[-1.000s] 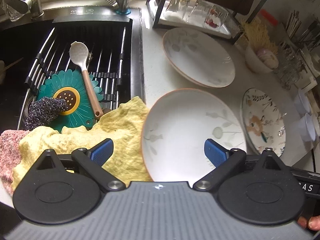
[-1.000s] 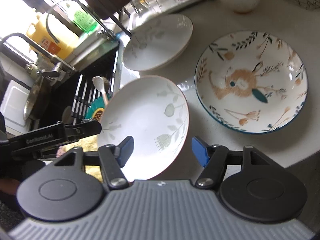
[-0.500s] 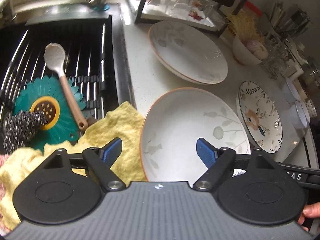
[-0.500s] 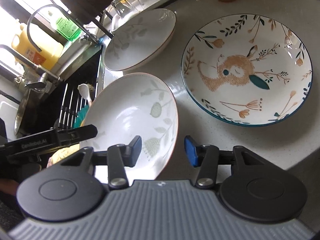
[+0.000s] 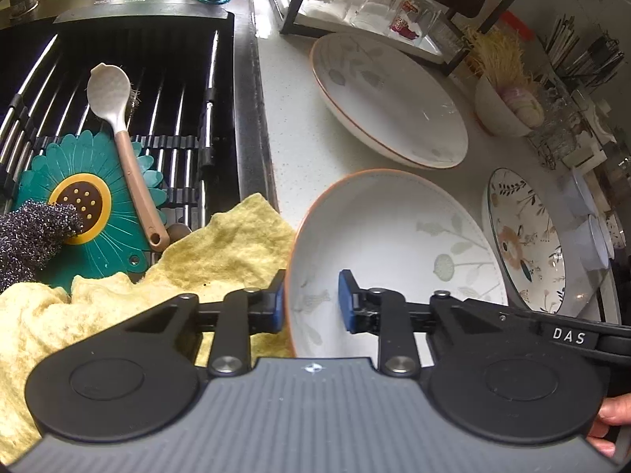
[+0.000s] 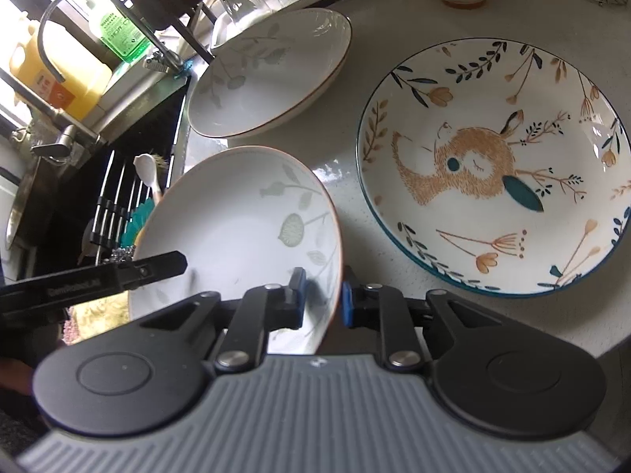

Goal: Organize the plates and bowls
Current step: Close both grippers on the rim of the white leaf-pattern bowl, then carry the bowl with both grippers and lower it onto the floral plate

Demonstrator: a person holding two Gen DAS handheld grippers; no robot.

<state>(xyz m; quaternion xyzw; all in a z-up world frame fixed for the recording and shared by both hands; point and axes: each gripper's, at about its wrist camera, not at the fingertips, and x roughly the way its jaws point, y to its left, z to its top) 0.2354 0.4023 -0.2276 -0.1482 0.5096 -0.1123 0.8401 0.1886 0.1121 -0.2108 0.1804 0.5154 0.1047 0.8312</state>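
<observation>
A white leaf-print plate with an orange rim [image 5: 394, 236] [image 6: 244, 216] lies nearest me, tilted, its left side over a yellow cloth [image 5: 221, 252]. My left gripper [image 5: 309, 301] straddles the plate's left rim with a gap still showing between pad and plate. My right gripper [image 6: 321, 299] is closed on the plate's right rim. A second leaf-print plate [image 5: 386, 98] [image 6: 272, 71] lies behind it. A rabbit-print plate with a blue rim [image 6: 497, 169] [image 5: 524, 240] lies to the right.
The sink [image 5: 130, 90] on the left holds a rack, a spoon [image 5: 122, 146], a green flower mat [image 5: 90, 205] and a steel scourer [image 5: 31, 236]. A glass rack [image 5: 370, 4], a small bowl [image 5: 504, 106] and utensils stand at the back. The counter edge runs right of the rabbit-print plate.
Both grippers have narrowed around the near leaf-print plate's opposite rims. The right side of the plate now stands tilted up off the counter.
</observation>
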